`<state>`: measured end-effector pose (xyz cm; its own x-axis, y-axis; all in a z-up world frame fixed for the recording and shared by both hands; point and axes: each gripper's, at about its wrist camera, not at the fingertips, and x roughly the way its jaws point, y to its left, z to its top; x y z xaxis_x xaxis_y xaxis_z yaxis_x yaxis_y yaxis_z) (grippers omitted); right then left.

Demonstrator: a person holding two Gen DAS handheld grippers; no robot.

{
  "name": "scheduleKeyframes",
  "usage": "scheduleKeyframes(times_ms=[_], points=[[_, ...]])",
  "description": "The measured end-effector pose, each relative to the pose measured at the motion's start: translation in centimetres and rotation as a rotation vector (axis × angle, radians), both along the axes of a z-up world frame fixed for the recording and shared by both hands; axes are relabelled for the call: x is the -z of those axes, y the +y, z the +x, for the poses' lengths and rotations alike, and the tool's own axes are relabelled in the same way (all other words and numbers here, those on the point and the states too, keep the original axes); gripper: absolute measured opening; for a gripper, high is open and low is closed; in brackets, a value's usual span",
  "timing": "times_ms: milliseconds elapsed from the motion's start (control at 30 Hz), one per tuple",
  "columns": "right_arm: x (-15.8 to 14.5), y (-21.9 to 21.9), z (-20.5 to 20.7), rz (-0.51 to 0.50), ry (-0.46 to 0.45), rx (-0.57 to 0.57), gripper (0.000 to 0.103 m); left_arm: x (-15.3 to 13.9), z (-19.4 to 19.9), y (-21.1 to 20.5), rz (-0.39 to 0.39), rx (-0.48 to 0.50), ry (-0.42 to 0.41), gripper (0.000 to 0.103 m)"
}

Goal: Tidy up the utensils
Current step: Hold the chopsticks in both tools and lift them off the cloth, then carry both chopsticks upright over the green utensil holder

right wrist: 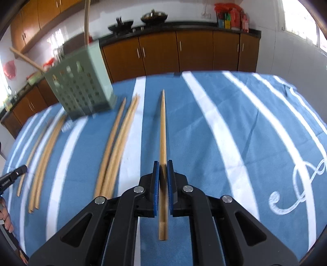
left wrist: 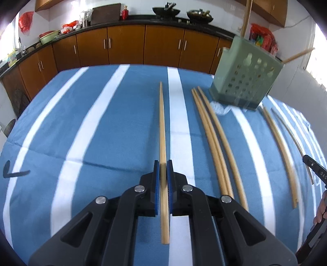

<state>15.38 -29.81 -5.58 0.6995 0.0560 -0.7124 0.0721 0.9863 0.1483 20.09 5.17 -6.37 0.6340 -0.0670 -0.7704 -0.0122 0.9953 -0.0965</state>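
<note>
Each hand-held gripper, left (left wrist: pixel 163 163) and right (right wrist: pixel 163 163), clamps a chopstick (left wrist: pixel 162 126) (right wrist: pixel 162 131) pointing forward.

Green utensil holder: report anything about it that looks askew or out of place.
The green utensil holder looks tilted in both views, though the fisheye may add to that. One chopstick juts sideways out of it; another stands upright inside. Loose chopsticks lie on the striped tablecloth beside it.

The cloth (left wrist: pixel 102 126) was blue with white stripes; on it, pale tan chopsticks (left wrist: pixel 212 135) lay beside a sage-green holder (left wrist: pixel 245 81) with dark holes.
</note>
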Motion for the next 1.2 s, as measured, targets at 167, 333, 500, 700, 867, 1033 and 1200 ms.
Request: scheduleKeyframes(times_ms=[167, 333, 500, 700, 867, 1033, 1200], points=[[-3.2, -0.9, -0.7, 0.014, -0.11, 0.018, 0.008, -3.2, -0.5, 0.1, -0.021, 0.004, -0.084, 0.008], [-5.8, -1.2, -1.1, 0.026, -0.213, 0.026, 0.008, -7.0, -0.9, 0.1, -0.052, -0.004, -0.185, 0.008], [-6.9, -1.4, -1.2, 0.036, -0.26, 0.031, 0.008, -9.8, -0.9, -0.2, -0.07, -0.005, -0.257, 0.008], [-8.2, -1.1, -1.0, 0.025, -0.295, 0.026, 0.008, -11.6, -0.6, -0.4, -0.059, 0.008, -0.302, 0.008], [-10.6, -0.9, -1.0, 0.024, -0.354, 0.023, 0.008, -13.4, -1.1, -0.5, -0.057, 0.025, -0.339, 0.008], [-14.8, -0.4, -1.5, 0.051, -0.446, -0.024, 0.008, -16.4, -1.6, -1.3, -0.084, 0.081, -0.384, 0.008], [-19.3, 0.8, -2.1, 0.105, -0.537, -0.109, 0.008, -20.0, -1.9, -2.7, -0.12, 0.139, -0.452, 0.008]])
